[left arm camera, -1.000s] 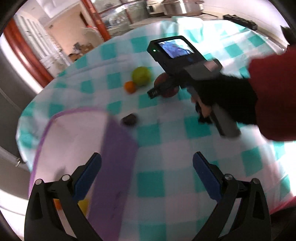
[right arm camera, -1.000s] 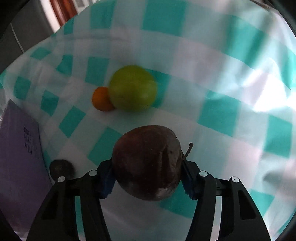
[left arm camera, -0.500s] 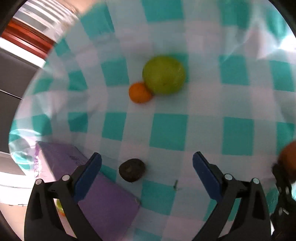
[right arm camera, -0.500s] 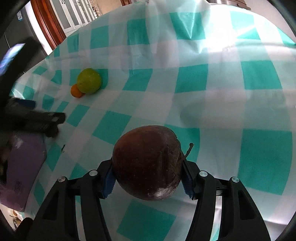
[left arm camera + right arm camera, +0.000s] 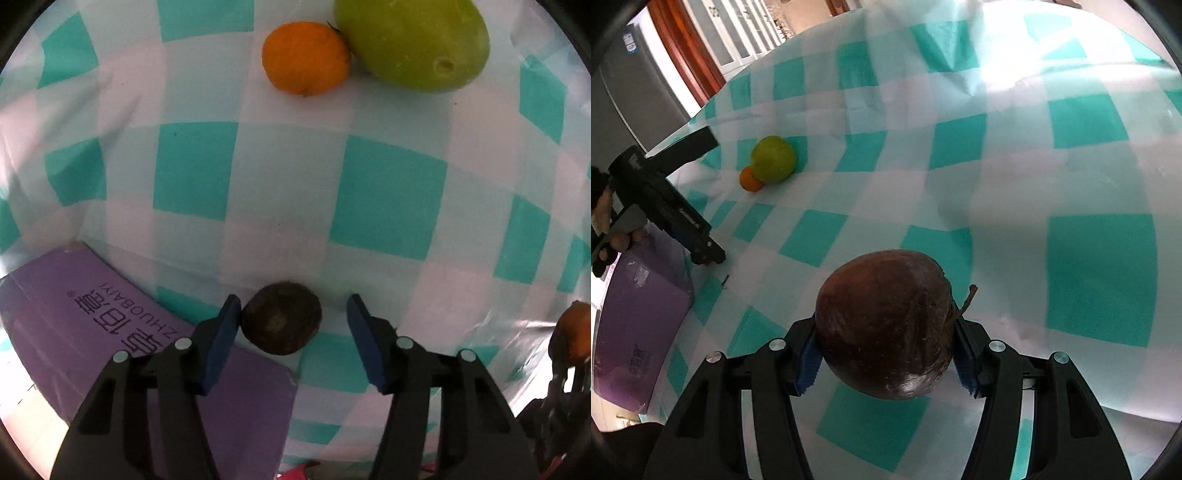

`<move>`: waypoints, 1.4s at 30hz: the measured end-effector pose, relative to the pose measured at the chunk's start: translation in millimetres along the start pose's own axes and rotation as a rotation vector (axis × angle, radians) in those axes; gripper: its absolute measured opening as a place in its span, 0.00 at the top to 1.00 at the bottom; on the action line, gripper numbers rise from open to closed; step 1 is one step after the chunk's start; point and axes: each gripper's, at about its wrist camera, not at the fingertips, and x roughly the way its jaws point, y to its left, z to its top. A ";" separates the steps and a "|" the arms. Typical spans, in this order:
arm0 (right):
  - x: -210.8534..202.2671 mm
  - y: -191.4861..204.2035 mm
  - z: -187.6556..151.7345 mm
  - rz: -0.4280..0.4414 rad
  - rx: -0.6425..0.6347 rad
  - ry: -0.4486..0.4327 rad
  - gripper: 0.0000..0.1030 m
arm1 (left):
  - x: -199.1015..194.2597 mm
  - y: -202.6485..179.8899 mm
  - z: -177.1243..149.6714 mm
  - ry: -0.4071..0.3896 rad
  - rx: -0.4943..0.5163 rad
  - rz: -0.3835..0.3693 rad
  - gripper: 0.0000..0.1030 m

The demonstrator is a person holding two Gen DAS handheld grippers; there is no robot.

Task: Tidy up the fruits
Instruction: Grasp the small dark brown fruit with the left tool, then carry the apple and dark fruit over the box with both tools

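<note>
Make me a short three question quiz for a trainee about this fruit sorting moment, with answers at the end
1. True or false: the right gripper is shut on the dark red apple.
2. Which fruit sits between the left gripper's open jaws? A) orange B) small dark fruit C) green fruit
3. Fill in: the orange rests against the ____ fruit on the checkered tablecloth.

Key: 1 true; 2 B; 3 green.

Left wrist view looks steeply down, close; right wrist looks obliquely across; both share the green fruit (image 5: 412, 42).
</note>
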 end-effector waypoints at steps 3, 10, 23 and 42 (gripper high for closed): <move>-0.4 -7.6 -4.0 -0.011 0.016 0.008 0.44 | -4.4 -1.1 -2.6 -0.012 0.010 -0.027 0.59; -7.0 -10.1 -11.1 -0.009 0.009 0.007 0.44 | -33.8 -34.7 -29.2 -0.156 0.057 -0.098 0.60; -24.4 -14.7 -26.2 -0.027 0.044 0.017 0.44 | -53.4 -104.3 -164.1 -0.574 0.180 -0.166 0.60; -113.8 130.0 -30.3 -0.027 -0.049 -0.125 0.44 | -113.6 16.0 -277.9 -0.932 0.133 -0.233 0.60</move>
